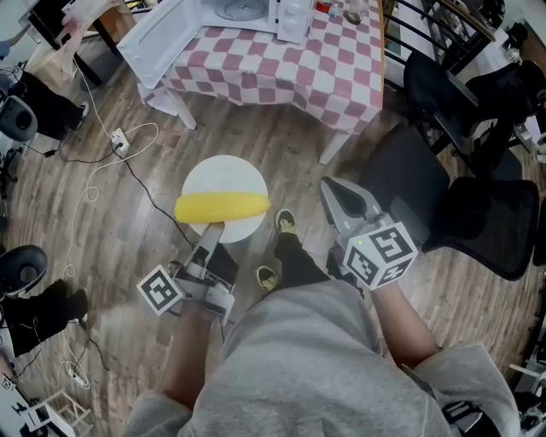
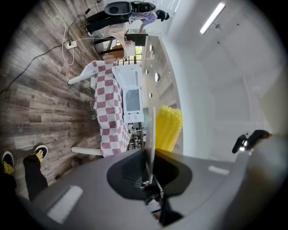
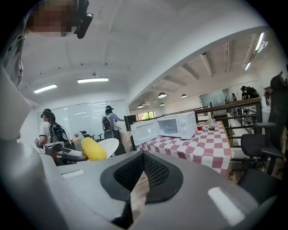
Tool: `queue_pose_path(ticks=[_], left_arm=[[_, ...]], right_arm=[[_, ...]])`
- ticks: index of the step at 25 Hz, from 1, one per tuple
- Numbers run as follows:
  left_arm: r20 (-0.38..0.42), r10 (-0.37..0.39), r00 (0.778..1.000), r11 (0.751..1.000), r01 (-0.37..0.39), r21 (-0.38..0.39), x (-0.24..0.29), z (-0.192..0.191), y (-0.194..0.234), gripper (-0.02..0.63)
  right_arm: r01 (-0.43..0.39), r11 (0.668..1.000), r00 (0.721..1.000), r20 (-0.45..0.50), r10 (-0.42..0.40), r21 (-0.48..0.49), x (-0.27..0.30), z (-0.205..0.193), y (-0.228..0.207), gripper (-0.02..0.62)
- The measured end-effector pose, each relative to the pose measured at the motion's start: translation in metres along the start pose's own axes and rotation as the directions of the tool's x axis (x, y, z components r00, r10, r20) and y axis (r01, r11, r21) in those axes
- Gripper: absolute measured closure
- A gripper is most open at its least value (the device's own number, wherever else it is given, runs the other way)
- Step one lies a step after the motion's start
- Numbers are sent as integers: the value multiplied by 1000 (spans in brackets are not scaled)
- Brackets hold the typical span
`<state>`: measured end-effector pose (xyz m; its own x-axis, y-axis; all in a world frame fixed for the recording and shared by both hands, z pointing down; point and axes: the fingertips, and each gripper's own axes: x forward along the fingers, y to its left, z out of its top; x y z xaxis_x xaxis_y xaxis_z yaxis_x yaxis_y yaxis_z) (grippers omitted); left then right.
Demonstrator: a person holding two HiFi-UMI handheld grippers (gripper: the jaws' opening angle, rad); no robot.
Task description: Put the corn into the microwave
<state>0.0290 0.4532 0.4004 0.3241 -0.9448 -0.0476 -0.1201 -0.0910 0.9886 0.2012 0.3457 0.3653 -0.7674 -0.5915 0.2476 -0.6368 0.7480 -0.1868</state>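
Observation:
A yellow corn cob [image 1: 222, 206] lies across a round white plate [image 1: 223, 175] that is held above the wooden floor. My left gripper [image 1: 212, 230] is shut on the plate's near rim. In the left gripper view the plate [image 2: 153, 130] shows edge-on between the jaws, with the corn [image 2: 168, 126] beside it. The white microwave [image 1: 247, 10] stands on the checkered table [image 1: 290, 72] ahead, its door [image 1: 162, 36] swung open to the left. My right gripper [image 1: 335, 190] hovers to the right of the plate, shut and empty. Its view shows the microwave [image 3: 173, 126], corn [image 3: 93, 149] and plate [image 3: 109, 144].
Black office chairs [image 1: 478, 213] stand at the right, close to my right gripper. A power strip and cables [image 1: 119, 141] lie on the floor at the left. Cups [image 3: 210, 126] sit on the table beside the microwave. People [image 3: 109, 122] stand far off in the room.

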Motion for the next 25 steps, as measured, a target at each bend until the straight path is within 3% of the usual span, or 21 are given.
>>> queue_pose_path(ticks=[25], left_arm=[[15, 23, 1000, 1000, -23, 10, 162, 87, 20, 578]], right_arm=[[-49, 999, 999, -13, 49, 21, 144, 51, -119, 597]])
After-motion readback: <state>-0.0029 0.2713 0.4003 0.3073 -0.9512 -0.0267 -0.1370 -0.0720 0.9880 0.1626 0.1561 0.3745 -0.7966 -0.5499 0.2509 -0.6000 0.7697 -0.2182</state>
